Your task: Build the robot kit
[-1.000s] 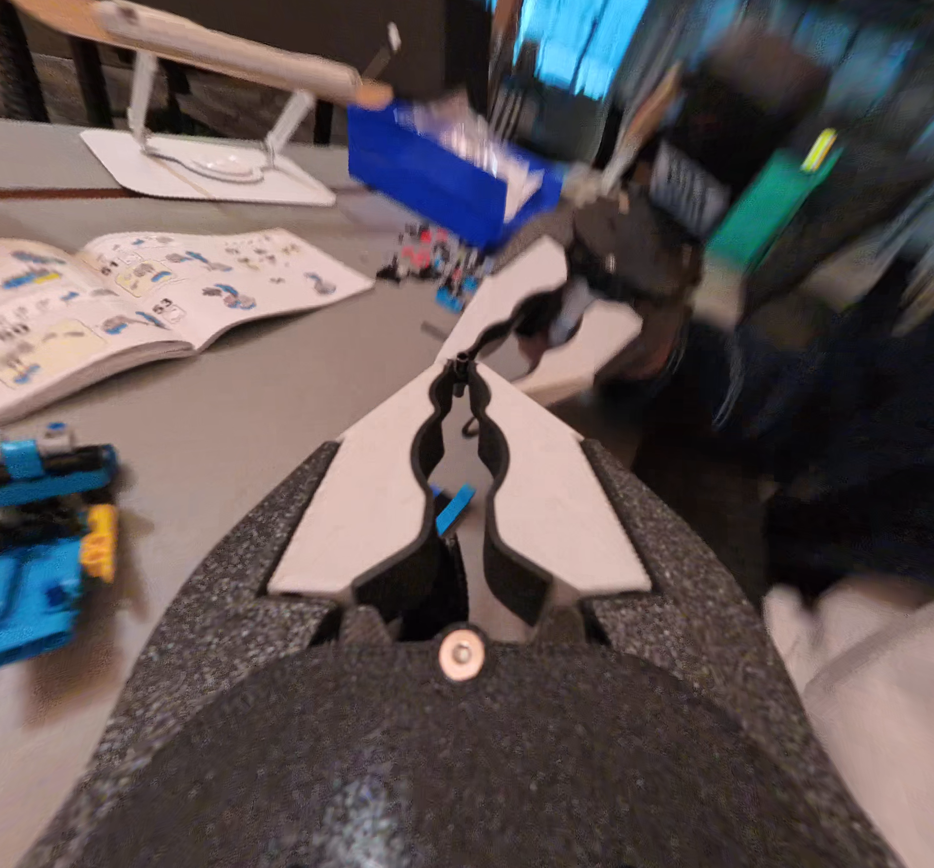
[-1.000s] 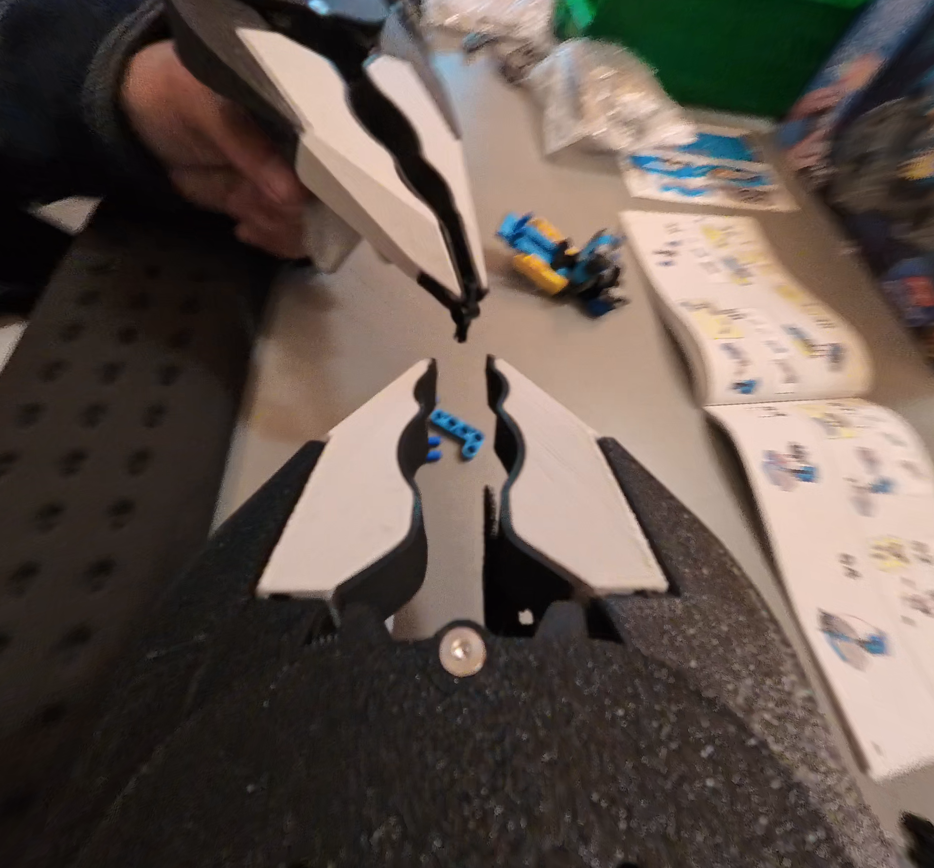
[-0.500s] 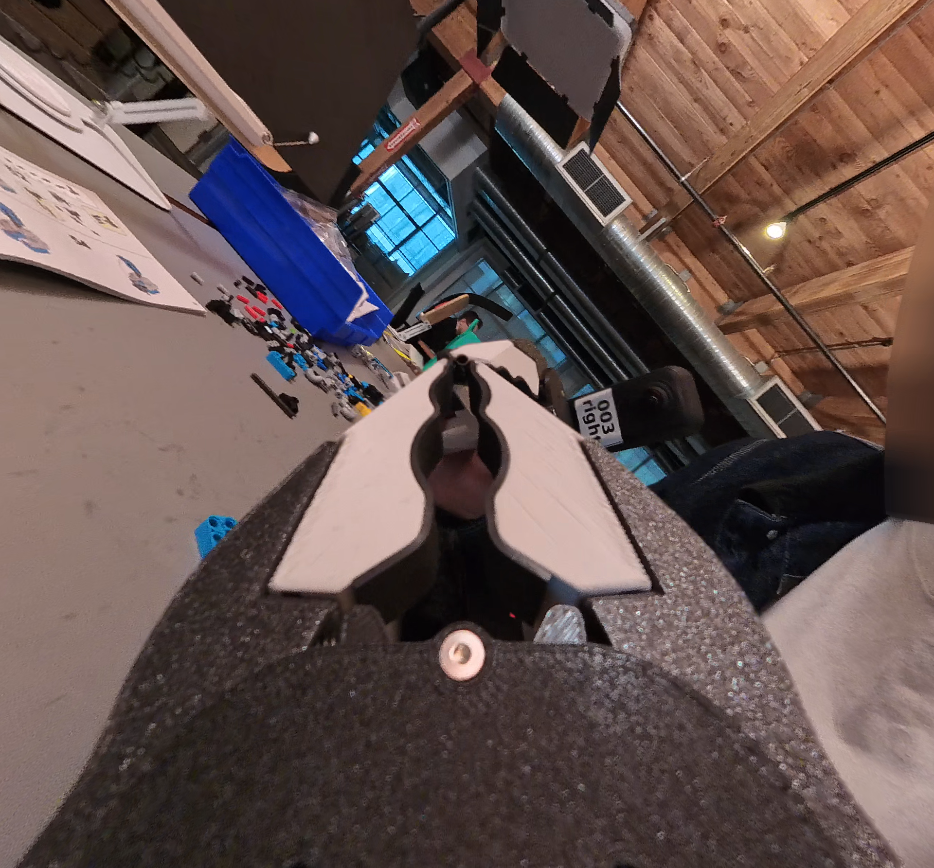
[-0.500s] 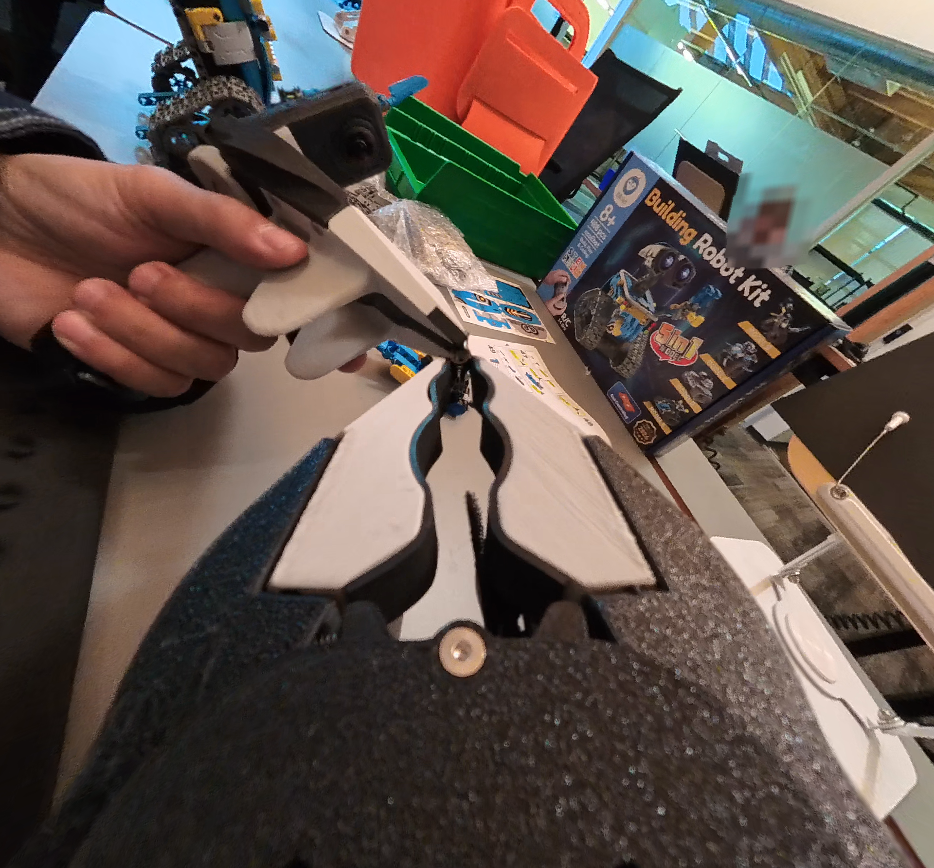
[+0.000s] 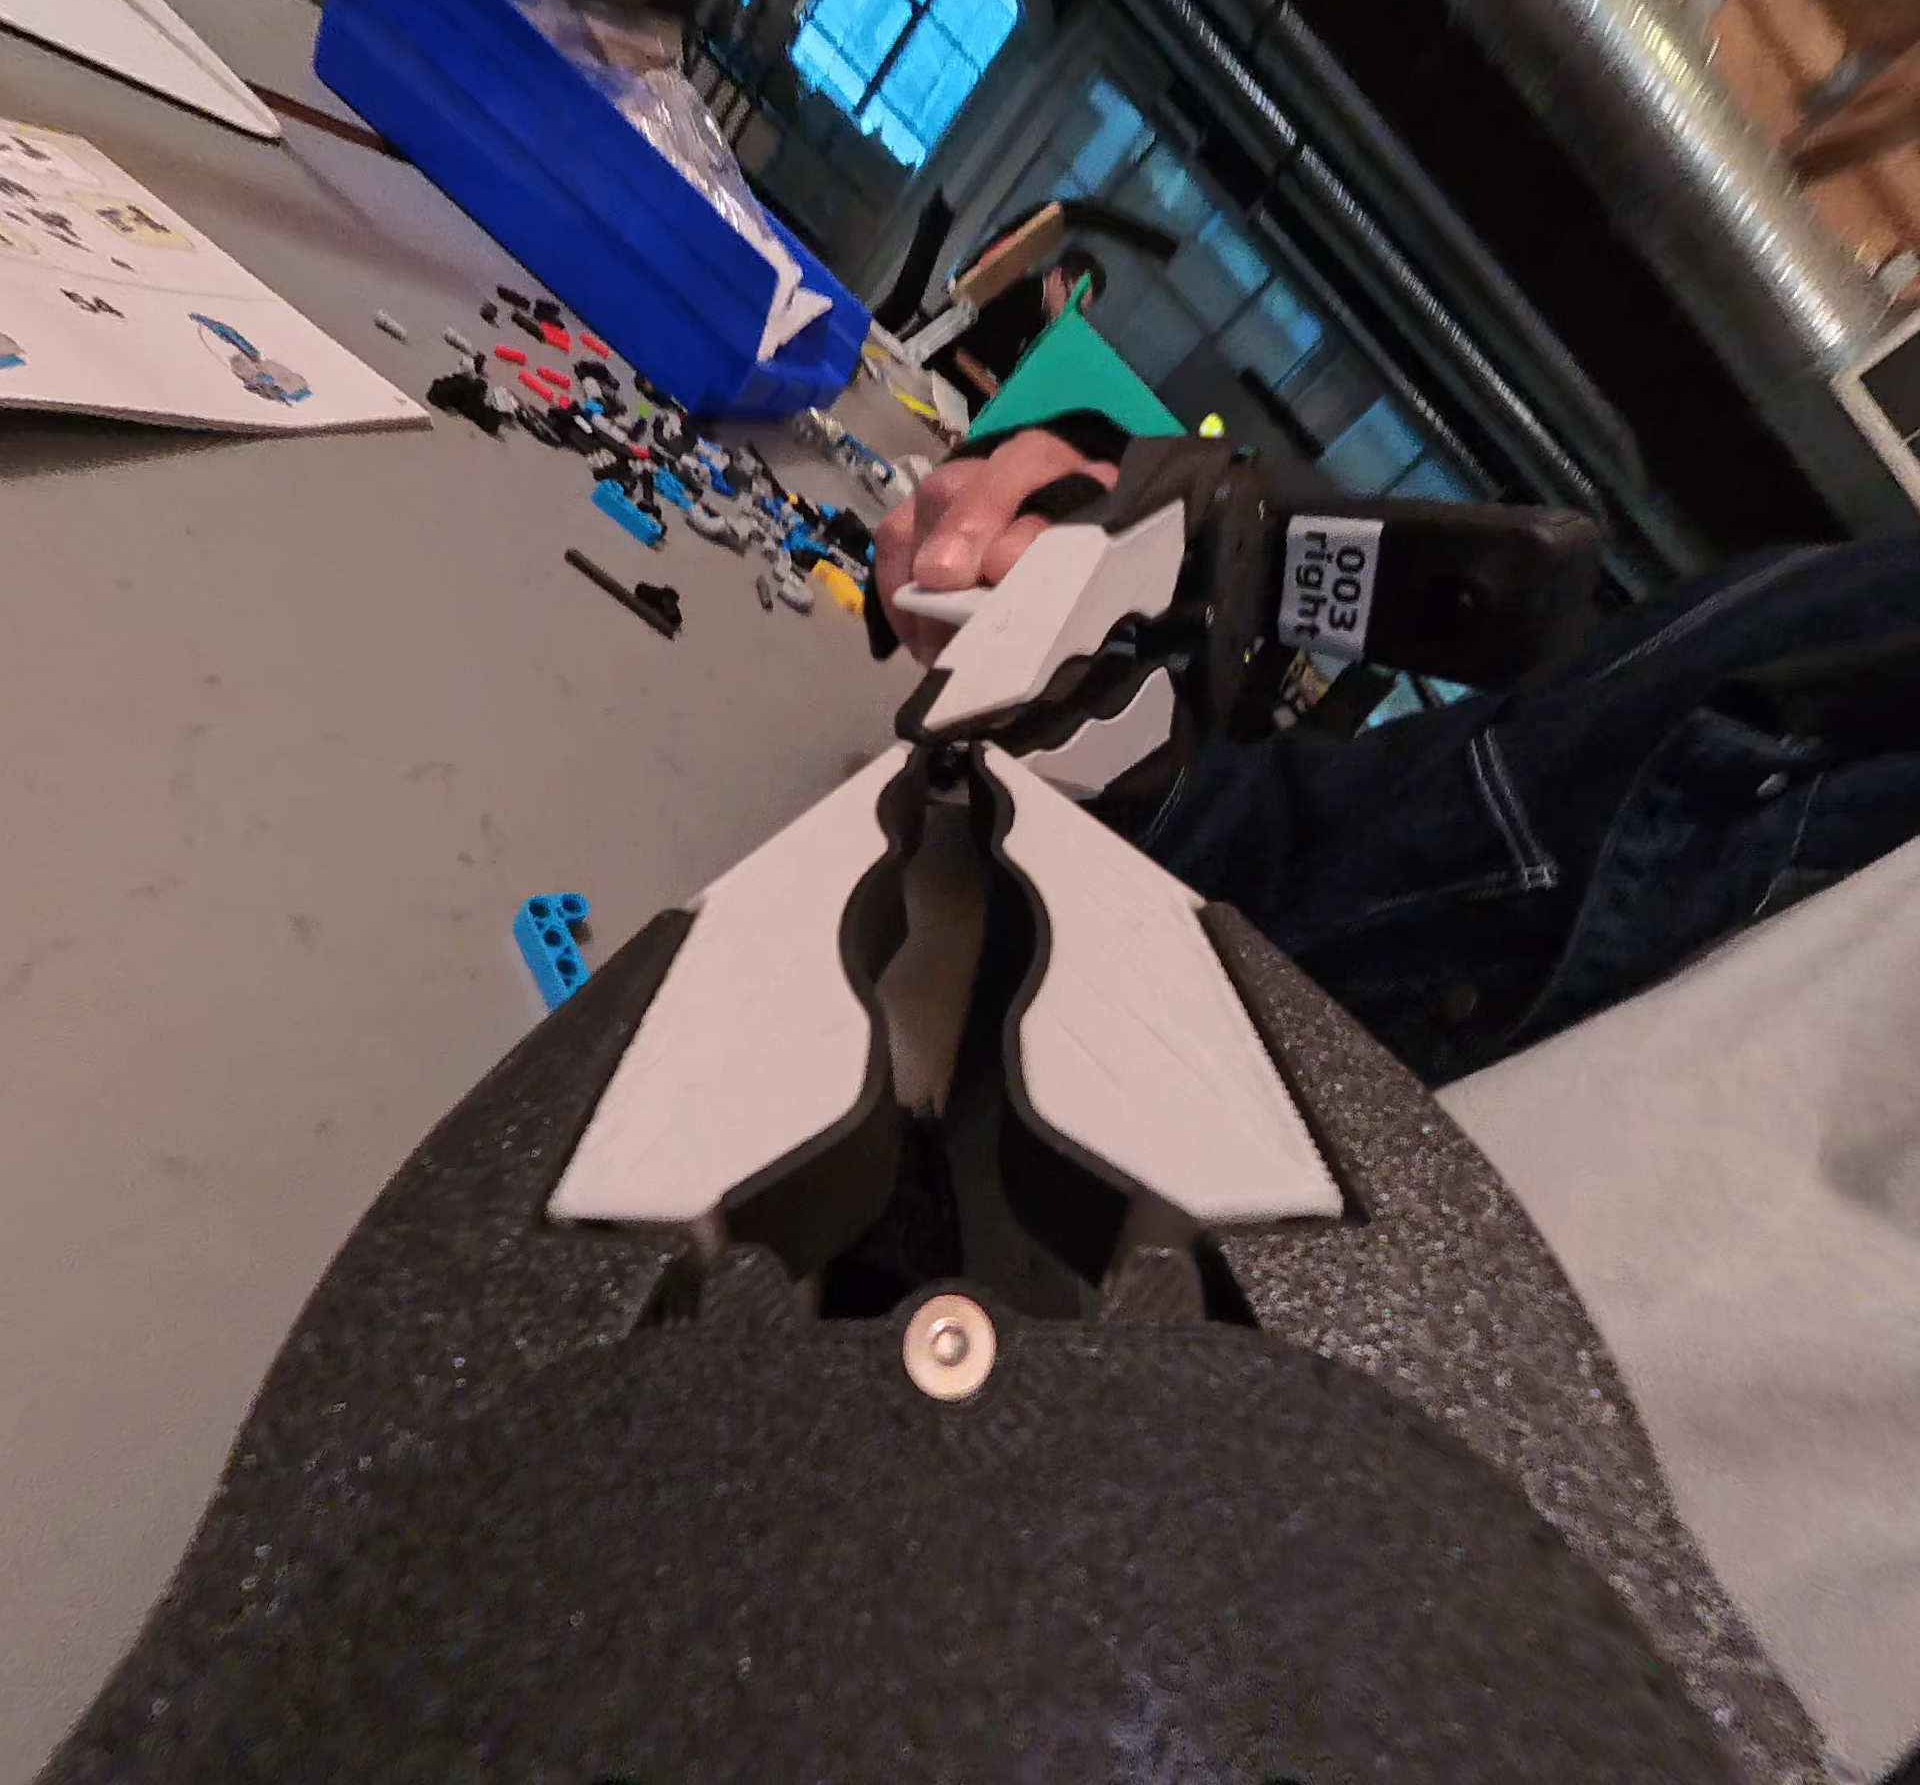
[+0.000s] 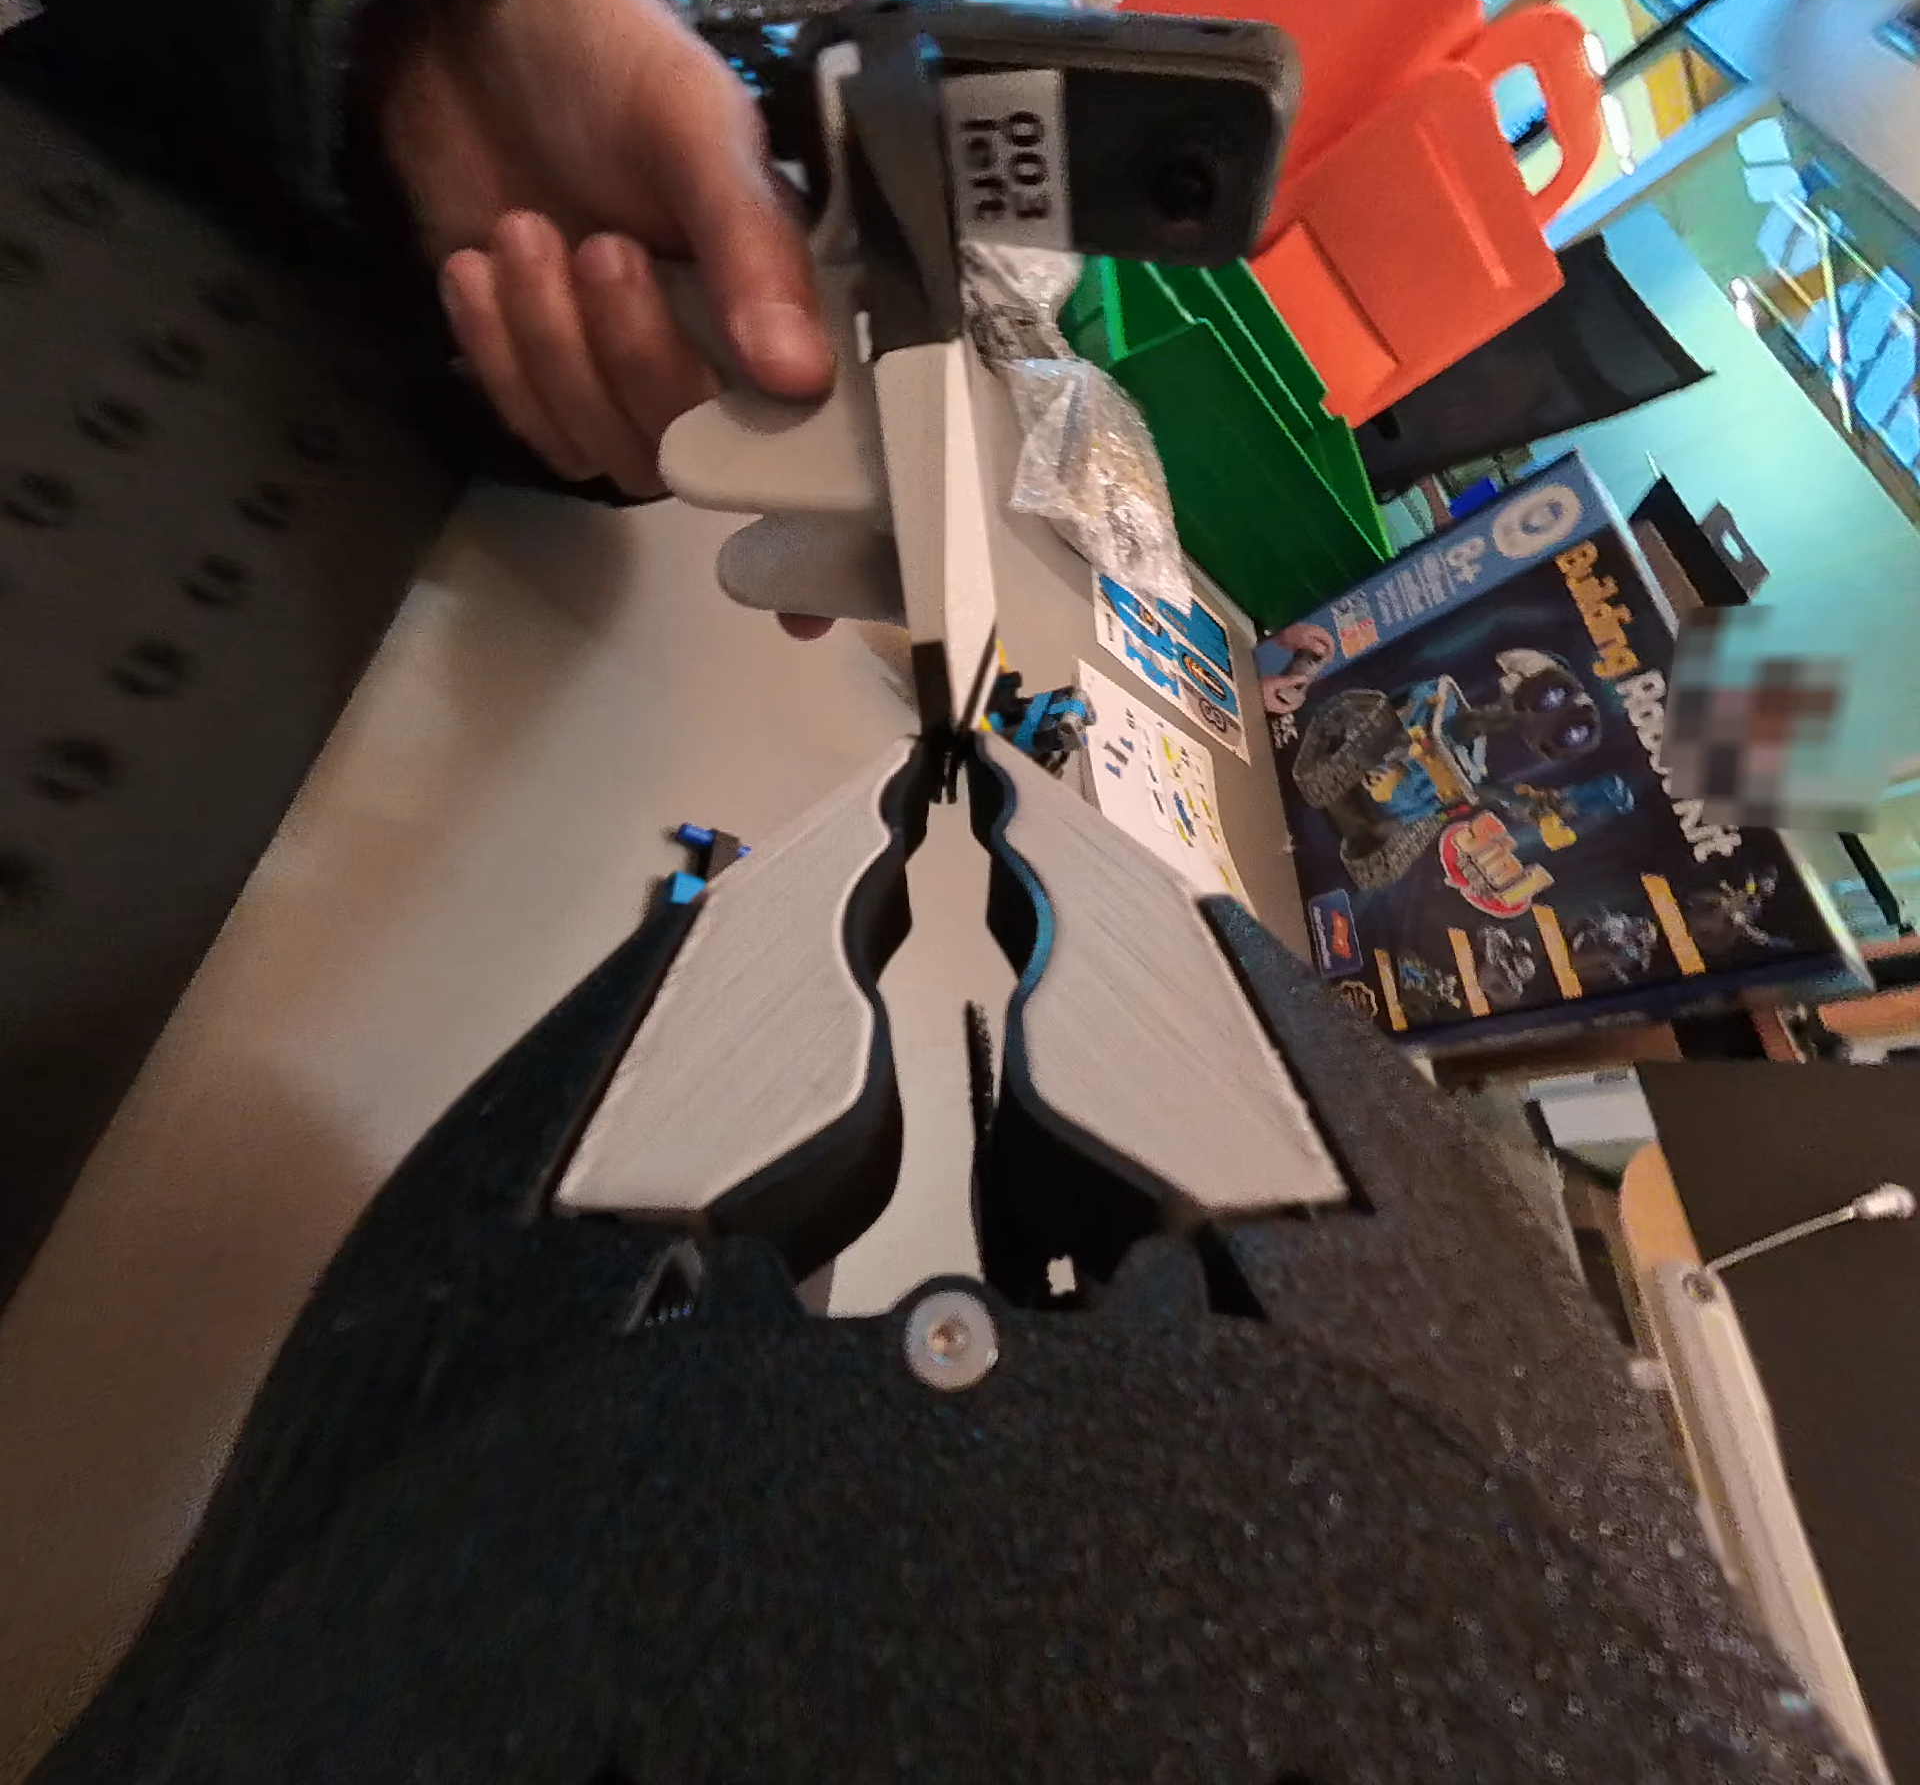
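Both grippers are lifted off the grey table (image 5: pixel 312 748) and meeting tip to tip in the air. The left gripper (image 5: pixel 948 771) has its fingers pinched together at the tips, with something tiny and dark caught right there; too small to say what kind of piece it is. The right gripper (image 6: pixel 943 767) looks the same: tips closed on a small dark piece (image 6: pixel 948 779), and the left gripper's tips come down onto that exact spot from above. Whether it's one piece or two, can't tell.

In the left wrist view, the right gripper sits just beyond the tips, with a hand (image 5: pixel 966 530) wrapped round its handle. Off to the left of the fingers a blue angled beam (image 5: pixel 551 946) lies on the table. Farther ahead there's a scatter of small loose parts (image 5: pixel 665 478), then a blue bin (image 5: pixel 561 156), and an open instruction booklet (image 5: pixel 135 322) far left.

In the right wrist view, to the right of the fingers: a kit box (image 6: pixel 1538 779), green bins (image 6: pixel 1226 405), and a clear parts bag (image 6: pixel 1091 457).
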### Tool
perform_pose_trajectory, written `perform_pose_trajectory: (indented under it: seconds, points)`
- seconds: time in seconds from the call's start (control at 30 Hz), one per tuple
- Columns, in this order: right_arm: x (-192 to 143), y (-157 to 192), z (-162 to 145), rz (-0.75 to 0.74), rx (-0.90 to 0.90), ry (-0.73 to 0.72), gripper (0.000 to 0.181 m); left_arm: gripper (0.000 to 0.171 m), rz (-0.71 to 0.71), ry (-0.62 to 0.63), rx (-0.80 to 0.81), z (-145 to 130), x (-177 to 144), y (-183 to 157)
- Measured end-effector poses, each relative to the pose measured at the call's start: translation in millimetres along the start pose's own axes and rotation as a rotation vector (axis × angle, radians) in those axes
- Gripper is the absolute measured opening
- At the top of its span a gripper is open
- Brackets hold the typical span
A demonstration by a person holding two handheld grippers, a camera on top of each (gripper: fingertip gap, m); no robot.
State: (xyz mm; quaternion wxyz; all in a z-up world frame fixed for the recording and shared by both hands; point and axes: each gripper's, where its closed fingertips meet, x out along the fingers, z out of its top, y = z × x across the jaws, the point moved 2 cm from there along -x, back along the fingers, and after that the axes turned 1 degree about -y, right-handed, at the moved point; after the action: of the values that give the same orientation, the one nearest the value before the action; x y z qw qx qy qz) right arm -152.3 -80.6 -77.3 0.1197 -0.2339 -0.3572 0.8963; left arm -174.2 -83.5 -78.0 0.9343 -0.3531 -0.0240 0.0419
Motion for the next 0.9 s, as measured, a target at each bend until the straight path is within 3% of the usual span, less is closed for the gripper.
perform_pose_trajectory:
  seconds: [0.2, 0.27, 0.33, 0.4, 0.43, 0.6, 0.9]
  points:
    - [-1.5, 4.0, -3.3, 0.042, 0.027, 0.023, 0.006, 0.007, 0.04, 0.052, 0.057, -4.1, 3.2, 1.8]
    - [1.1, 3.7, -10.6, 0.054, 0.208, 0.052, 0.007, 0.007, 0.141, 0.096, 0.139, -4.1, 0.9, 11.6]
    - [2.1, 11.1, -32.8, 0.126, 0.48, 0.132, 0.023, 0.007, 0.294, 0.227, 0.237, -12.8, -8.8, 33.9]
    - [-2.8, 37.2, -48.0, 0.289, 0.744, 0.188, 0.037, 0.007, 0.377, 0.396, 0.284, -30.9, -19.2, 49.7]
    - [-7.2, 51.6, -47.1, 0.371, 0.821, 0.176, 0.033, 0.007, 0.395, 0.434, 0.285, -36.5, -21.2, 54.1]
    - [-7.8, 78.7, -57.4, 0.354, 0.727, 0.279, 0.018, 0.007, 0.455, 0.522, 0.3, -51.4, -18.4, 68.9]
    - [6.8, 72.9, -67.5, 0.304, 0.763, 0.319, 0.034, 0.007, 0.446, 0.621, 0.339, -65.6, -10.5, 58.5]
